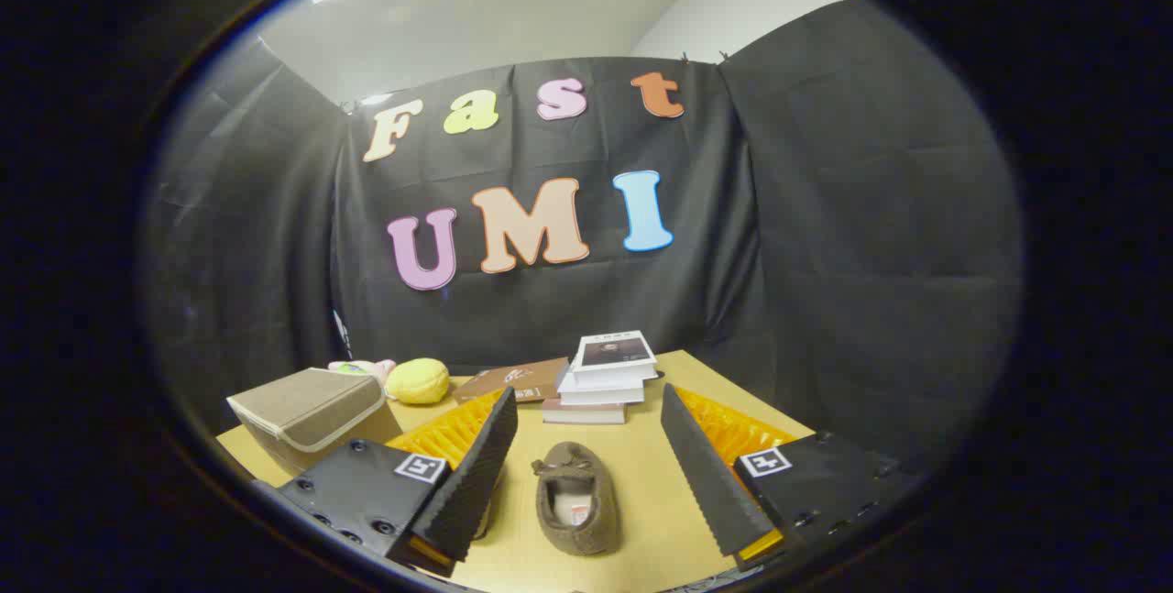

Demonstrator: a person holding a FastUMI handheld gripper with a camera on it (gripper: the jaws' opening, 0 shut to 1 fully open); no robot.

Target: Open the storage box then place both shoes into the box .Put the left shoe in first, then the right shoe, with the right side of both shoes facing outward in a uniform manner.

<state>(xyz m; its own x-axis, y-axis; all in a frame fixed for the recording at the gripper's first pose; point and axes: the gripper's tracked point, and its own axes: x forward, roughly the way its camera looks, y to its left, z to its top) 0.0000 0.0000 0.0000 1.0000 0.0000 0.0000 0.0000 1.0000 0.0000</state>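
A brown slipper (575, 499) with a small bow lies on the wooden table (651, 483), its opening facing up, between and just ahead of my fingers. My gripper (586, 469) is open, with its black ribbed fingers (472, 474) spread wide to either side of the slipper and touching nothing. A bit of something pale shows under the left finger; I cannot tell what it is. The storage box (307, 414), beige with a grey-brown lid, stands to the left beyond the left finger, lid down and tilted.
A stack of books (605, 378) stands at the table's back, with a brown book (513, 380) lying flat beside it. A yellow plush toy (418, 380) and a pink one (362, 367) sit behind the box. Black cloth walls close in the table.
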